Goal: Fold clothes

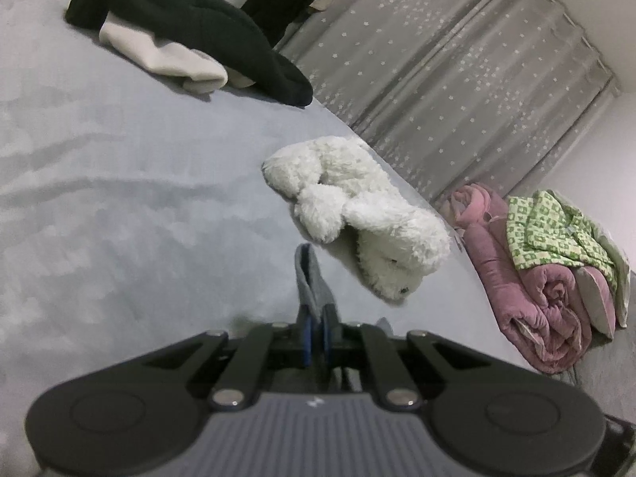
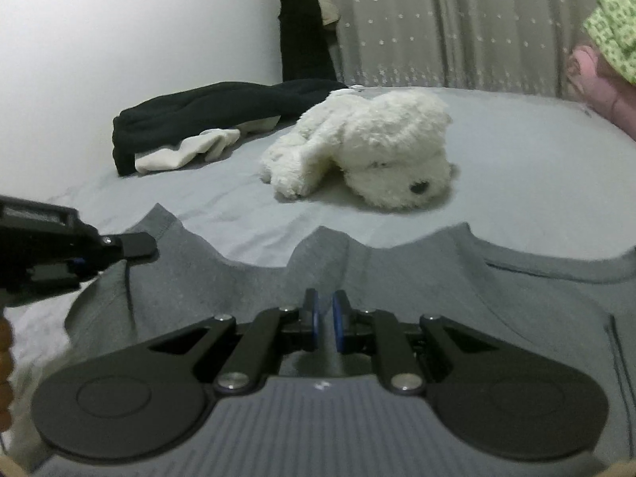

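Blue-padded fingers of the left gripper are pressed together on a fold of the grey cotton garment, a strip of which stands up from between the pads in the left wrist view. From the right wrist view the same left gripper comes in from the left border and pinches the garment's upper left corner, lifting it slightly off the pale grey bedsheet. The right gripper has its blue pads close together with a narrow gap; the grey cloth rises in a peak just beyond its tips, but whether the pads actually clamp it cannot be told. The garment lies spread across the near part of the bed, its far hem wavy and raised at three points.

Beyond it, toward the middle of the bed, a white fluffy plush dog lies on its side, apart from the garment. Farther back, near the far left corner against the white wall, a dark crumpled garment lies over a small white cloth. A grey curtain with small white stars hangs along the bed's far edge. Beside the bed, a rolled pink quilt carries a green-and-white patterned cloth.
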Motion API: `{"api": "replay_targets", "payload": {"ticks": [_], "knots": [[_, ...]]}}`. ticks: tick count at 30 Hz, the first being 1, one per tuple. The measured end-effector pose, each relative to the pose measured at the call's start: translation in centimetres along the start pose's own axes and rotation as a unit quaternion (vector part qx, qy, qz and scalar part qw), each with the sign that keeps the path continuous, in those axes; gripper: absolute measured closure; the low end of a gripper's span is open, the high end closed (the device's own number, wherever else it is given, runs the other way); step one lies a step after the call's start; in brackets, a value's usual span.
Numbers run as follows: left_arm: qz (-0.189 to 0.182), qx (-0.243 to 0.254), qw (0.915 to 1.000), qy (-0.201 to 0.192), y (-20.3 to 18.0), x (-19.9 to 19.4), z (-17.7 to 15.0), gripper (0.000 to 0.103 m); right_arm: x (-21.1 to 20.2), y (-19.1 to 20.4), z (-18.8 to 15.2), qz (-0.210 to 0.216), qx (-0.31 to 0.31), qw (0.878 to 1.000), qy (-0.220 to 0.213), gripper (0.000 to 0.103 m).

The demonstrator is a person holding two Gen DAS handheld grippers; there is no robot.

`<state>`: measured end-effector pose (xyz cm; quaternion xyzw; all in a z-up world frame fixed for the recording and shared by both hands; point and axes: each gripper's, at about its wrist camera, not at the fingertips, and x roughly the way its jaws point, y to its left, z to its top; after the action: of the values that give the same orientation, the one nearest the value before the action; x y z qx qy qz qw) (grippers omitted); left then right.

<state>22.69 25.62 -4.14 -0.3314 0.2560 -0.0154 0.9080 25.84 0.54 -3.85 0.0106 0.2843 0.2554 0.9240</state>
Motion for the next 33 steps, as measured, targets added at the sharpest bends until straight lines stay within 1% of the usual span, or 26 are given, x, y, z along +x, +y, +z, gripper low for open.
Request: {"api": "replay_targets", "payload": {"ticks": [2, 4, 6, 8, 10, 12, 15, 18, 19, 20, 22, 24, 25, 26, 28, 30, 33], "knots": [[-0.006, 0.005, 1.0000, -0.003, -0.4, -0.4, 0.2, 0.098, 1.5, 0.2, 0.1, -0.003, -0.002, 1.000, 0.018, 0.089], [-0.025, 0.003, 0.9996, -0.009, -0.7, -0.7, 0.2, 0.098, 3.0, 0.0, 0.1, -0.005, 0.003, 0.999, 0.033, 0.089], [-0.047, 0.002, 0.9988, -0.014, -0.9, -0.8, 0.1, 0.098, 3.8, -0.3, 0.5, -0.004, 0.012, 0.999, 0.039, 0.089], [-0.077, 0.004, 0.9968, -0.020, -1.5, -0.9, -0.1, 0.098, 4.6, -1.1, 1.1, 0.002, 0.036, 0.998, 0.042, 0.090], [-0.111, 0.005, 0.9935, -0.023, -2.2, -0.9, -0.4, 0.098, 5.5, -2.0, 1.6, 0.011, 0.061, 0.997, 0.044, 0.093], [-0.141, 0.006, 0.9898, -0.022, -3.0, -0.6, -0.7, 0.098, 6.4, -2.6, 2.1, 0.019, 0.073, 0.996, 0.044, 0.095], [-0.174, 0.001, 0.9846, -0.015, -3.8, 0.4, -1.4, 0.098, 7.6, -3.4, 2.8, 0.034, 0.095, 0.994, 0.043, 0.095], [-0.201, -0.020, 0.9794, -0.007, -4.2, 1.9, -2.5, 0.098, 7.9, -5.2, 3.1, 0.062, 0.139, 0.988, 0.033, 0.095], [-0.208, -0.027, 0.9778, -0.003, -4.2, 2.4, -2.8, 0.098, 7.6, -5.9, 3.2, 0.065, 0.158, 0.985, 0.030, 0.093], [-0.213, -0.034, 0.9765, 0.003, -4.3, 2.9, -3.1, 0.098, 7.0, -6.7, 3.2, 0.065, 0.173, 0.982, 0.027, 0.088], [-0.222, -0.045, 0.9738, 0.014, -4.3, 3.9, -3.6, 0.098, 5.5, -8.0, 3.0, 0.063, 0.197, 0.978, 0.023, 0.088], [-0.221, -0.046, 0.9740, 0.022, -4.8, 4.6, -4.2, 0.098, 3.9, -9.1, 2.4, 0.066, 0.224, 0.972, 0.028, 0.088], [-0.219, -0.044, 0.9743, 0.027, -4.9, 4.9, -4.5, 0.098, 3.1, -9.7, 2.0, 0.067, 0.239, 0.968, 0.031, 0.085], [-0.220, -0.042, 0.9740, 0.033, -5.1, 5.2, -4.7, 0.098, 2.3, -10.3, 1.7, 0.069, 0.253, 0.964, 0.034, 0.081], [-0.222, -0.037, 0.9733, 0.044, -5.6, 5.8, -5.3, 0.098, 0.6, -11.2, 0.8, 0.075, 0.283, 0.956, 0.037, 0.065], [-0.225, -0.031, 0.9722, 0.055, -6.2, 6.5, -5.9, 0.098, -1.1, -11.8, -0.2, 0.088, 0.312, 0.945, 0.036, 0.063], [-0.228, -0.027, 0.9705, 0.075, -6.9, 7.7, -6.9, 0.098, -3.7, -12.6, -1.7, 0.104, 0.351, 0.930, 0.030, 0.062]]}}
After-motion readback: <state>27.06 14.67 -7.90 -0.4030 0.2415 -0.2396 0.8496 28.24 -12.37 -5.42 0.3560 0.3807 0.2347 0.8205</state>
